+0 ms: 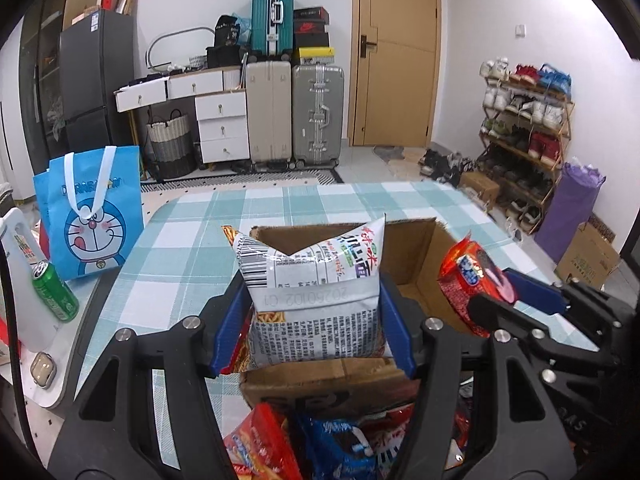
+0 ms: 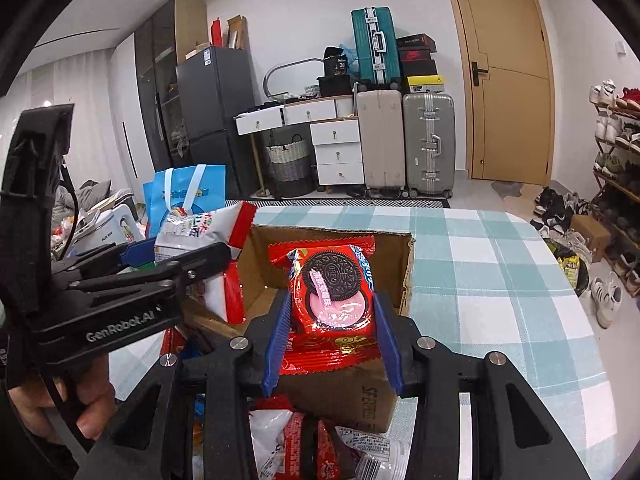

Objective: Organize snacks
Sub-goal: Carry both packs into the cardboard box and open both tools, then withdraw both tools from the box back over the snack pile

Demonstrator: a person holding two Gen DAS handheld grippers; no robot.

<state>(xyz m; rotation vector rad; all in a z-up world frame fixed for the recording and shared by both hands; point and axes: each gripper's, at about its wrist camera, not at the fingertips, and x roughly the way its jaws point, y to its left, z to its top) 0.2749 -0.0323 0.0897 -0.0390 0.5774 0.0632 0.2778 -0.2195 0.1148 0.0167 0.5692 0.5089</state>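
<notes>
Left gripper (image 1: 314, 316) clamps silver noodle packet (image 1: 316, 296); right gripper (image 2: 330, 328) clamps red Oreo pack (image 2: 334, 292). Both over open cardboard box (image 1: 412, 256) at 12 o'clock, poised for drop-in. Loose snack pile (image 1: 320, 444) at 6 o'clock, unsorted.

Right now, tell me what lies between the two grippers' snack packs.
Only the open cardboard box below; the noodle pack and cookie pack hang apart over it, seen from the right wrist.
</notes>
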